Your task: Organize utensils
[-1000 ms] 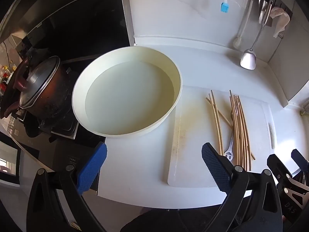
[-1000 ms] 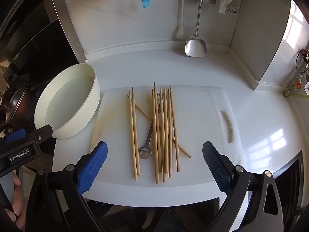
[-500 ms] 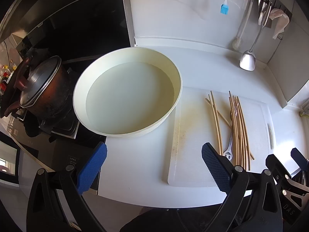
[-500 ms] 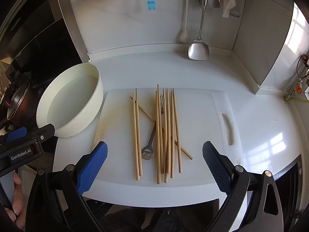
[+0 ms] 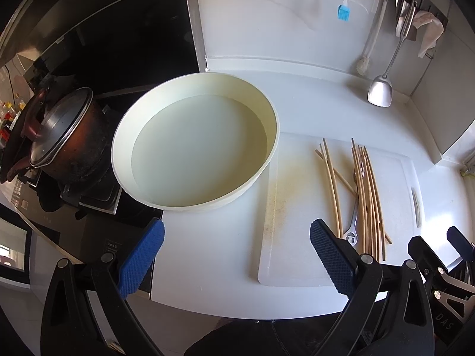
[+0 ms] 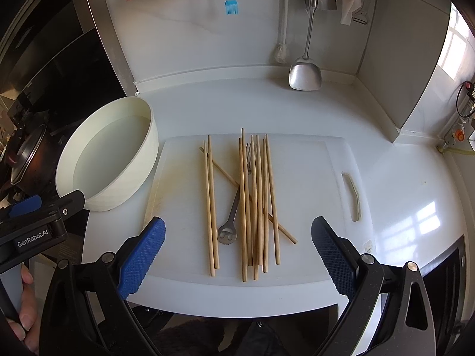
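Note:
Several wooden chopsticks point(image 6: 258, 201) lie lengthwise on a white cutting board point(image 6: 311, 184), with a metal fork point(image 6: 234, 207) partly under them. They also show in the left wrist view point(image 5: 365, 195), with the fork point(image 5: 353, 225). My right gripper point(image 6: 237, 255) is open and empty, above the board's near edge. My left gripper point(image 5: 237, 255) is open and empty, above the counter in front of a cream round basin point(image 5: 196, 145), which also shows in the right wrist view point(image 6: 109, 160).
A dark pot with a lid point(image 5: 59, 136) sits on the stove at the left. A metal spatula point(image 6: 305, 74), a brush point(image 6: 283, 17), a blue silicone brush point(image 6: 231, 6) and cloths hang on the back wall. The counter's front edge is just below the grippers.
Both views have shifted slightly; the right gripper has drawn back a little from the chopsticks. Nothing was grasped or moved on the board.

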